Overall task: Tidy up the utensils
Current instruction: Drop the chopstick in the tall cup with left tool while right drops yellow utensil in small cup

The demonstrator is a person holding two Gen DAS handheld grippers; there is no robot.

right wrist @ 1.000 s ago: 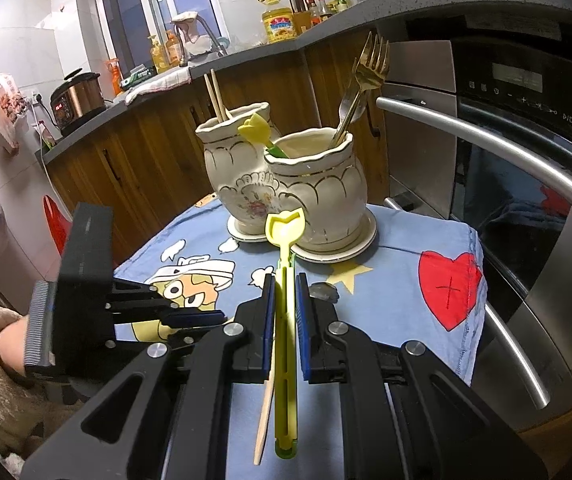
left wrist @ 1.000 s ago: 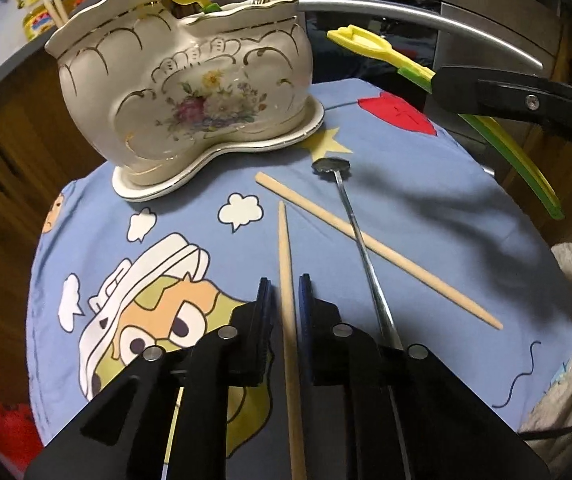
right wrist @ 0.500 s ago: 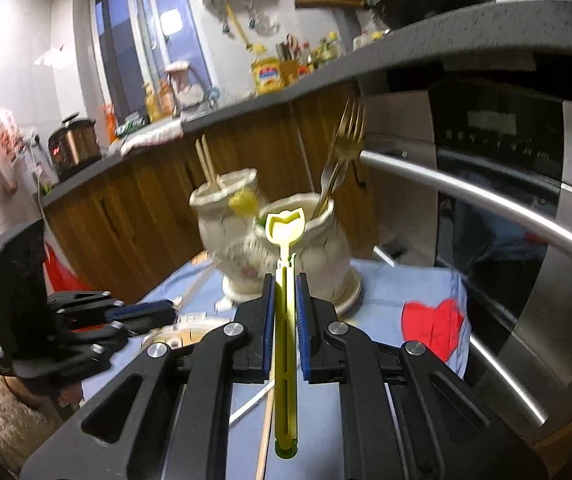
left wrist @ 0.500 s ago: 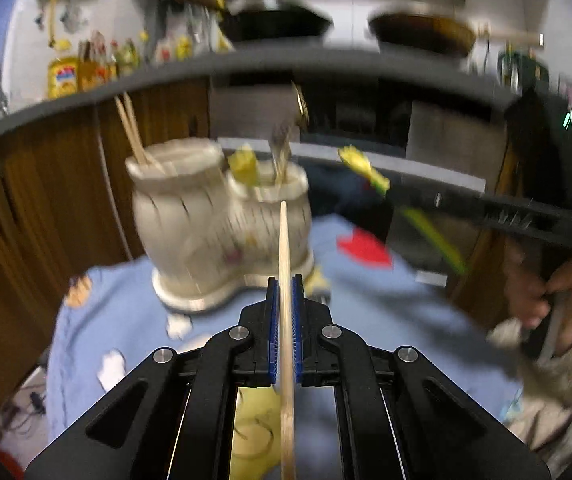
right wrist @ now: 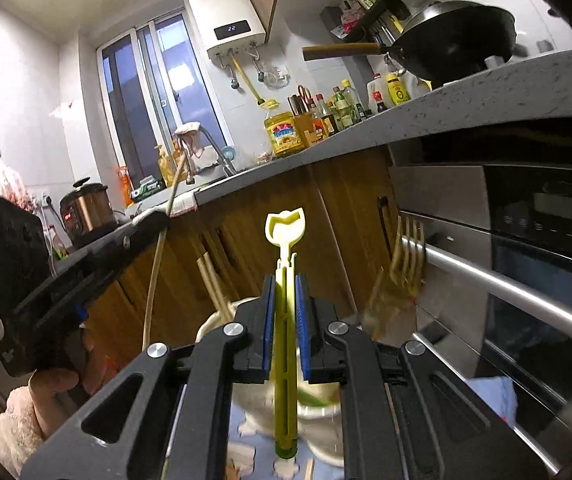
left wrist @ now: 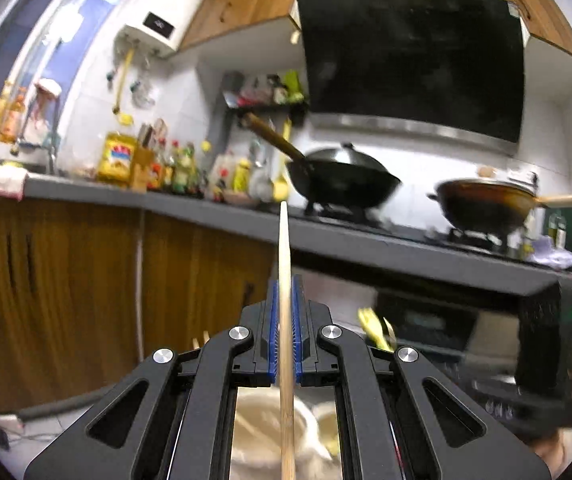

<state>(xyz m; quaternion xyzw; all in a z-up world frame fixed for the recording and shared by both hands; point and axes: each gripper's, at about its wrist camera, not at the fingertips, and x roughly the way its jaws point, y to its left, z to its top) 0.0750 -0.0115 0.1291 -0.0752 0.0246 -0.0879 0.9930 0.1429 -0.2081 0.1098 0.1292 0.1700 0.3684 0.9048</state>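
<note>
- Above the cream ceramic holder (right wrist: 328, 412), at 6 o'clock in both wrist views, 2 utensils are carried at once.
- The left tool (left wrist: 285, 320) is clamped narrow on a wooden chopstick (left wrist: 284, 248), which runs straight out toward 12 o'clock; its rear end passes back over the holder's pale rim (left wrist: 262, 428).
- The right tool (right wrist: 285, 316) is clamped narrow on a yellow-green plastic utensil (right wrist: 285, 236), tulip-shaped end at 12 o'clock, tail hanging toward 6 o'clock over the holder.
- From the right wrist view, the left tool (right wrist: 86, 276) sits at 9 o'clock, its chopstick (right wrist: 158, 264) tilted.
- In the holder, 2 chopsticks (right wrist: 214, 284) stand at 11 o'clock and a gold fork (right wrist: 404, 256) at 1 o'clock, so I judge the compartments sorted by kind.
- To do this well: tip each utensil upright, aim the chopstick at the compartment with its 2 mates, lower until the tip is inside the rim, then release.
- Go 1 tool at a time; the holder is blurred and partly hidden, and crossing tools could knock the fork.
</note>
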